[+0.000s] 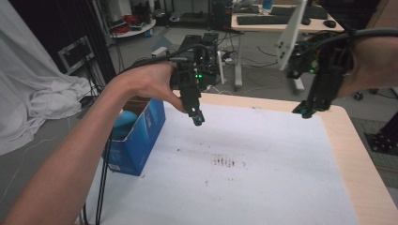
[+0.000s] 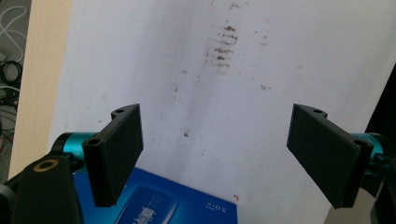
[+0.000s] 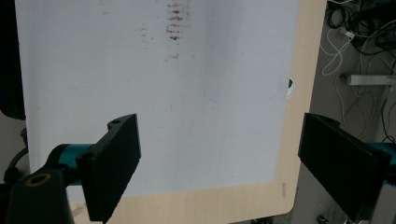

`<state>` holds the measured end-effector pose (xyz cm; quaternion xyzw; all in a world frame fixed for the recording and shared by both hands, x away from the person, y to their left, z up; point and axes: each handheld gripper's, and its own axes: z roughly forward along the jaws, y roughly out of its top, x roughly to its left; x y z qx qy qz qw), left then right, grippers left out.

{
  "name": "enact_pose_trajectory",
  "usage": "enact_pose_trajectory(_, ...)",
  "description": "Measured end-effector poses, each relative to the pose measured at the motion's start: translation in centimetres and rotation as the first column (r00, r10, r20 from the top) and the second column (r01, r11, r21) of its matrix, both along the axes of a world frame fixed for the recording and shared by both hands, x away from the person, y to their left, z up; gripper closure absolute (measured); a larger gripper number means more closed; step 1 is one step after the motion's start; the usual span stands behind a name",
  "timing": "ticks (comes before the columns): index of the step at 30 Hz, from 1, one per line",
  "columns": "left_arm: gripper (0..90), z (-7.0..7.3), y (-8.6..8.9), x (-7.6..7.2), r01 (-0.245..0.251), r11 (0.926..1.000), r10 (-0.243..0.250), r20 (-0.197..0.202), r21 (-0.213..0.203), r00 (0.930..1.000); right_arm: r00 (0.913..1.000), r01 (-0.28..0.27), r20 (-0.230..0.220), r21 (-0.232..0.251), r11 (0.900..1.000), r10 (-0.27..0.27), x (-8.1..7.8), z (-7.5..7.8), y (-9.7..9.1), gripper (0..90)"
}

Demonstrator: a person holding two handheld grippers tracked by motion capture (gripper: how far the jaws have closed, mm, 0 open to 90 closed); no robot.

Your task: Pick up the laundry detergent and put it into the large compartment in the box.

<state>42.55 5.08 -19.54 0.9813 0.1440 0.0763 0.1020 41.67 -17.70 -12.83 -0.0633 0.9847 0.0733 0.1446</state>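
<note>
1. The left black two-jaw gripper, held in a person's left hand, hangs above the far left part of the table, pointing down. Its jaws stand wide apart with nothing between them; the left gripper view shows bare mat in the gap.
2. The right black two-jaw gripper hangs above the far right corner of the table, well apart from the left one. Its jaws are also spread wide and empty, as the right gripper view shows.
3. Just left of the left gripper, at the table's left edge, stands one open blue cardboard box with white print. A rounded light blue object sits inside it, partly hidden by the forearm; what it is cannot be told.
4. One white mat covers most of the light wooden table. Nothing stands on it between the two grippers.
5. One cluster of short dark smudges marks the mat near its middle, nearer than both grippers.
6. Black cables hang down the near left side by the box.
7. Beyond the table: a white cloth on the far left and one desk with a keyboard at the far side.
</note>
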Motion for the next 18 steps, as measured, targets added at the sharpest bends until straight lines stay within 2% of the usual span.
enact_pose_trajectory(9,18.6,-2.1,-2.5,-0.1,0.068,0.9969,-0.067,-0.007,0.041,0.9977,1.0000,0.004,0.009,-0.006,1.0000,-0.004,0.2,-0.1,0.2,12.3)
enact_pose_trajectory(18,18.6,-4.5,-3.4,-0.4,0.100,0.9928,-0.098,-0.044,0.065,0.9943,0.9997,0.022,0.013,-0.006,0.9997,-0.022,0.1,0.1,-0.1,12.3)
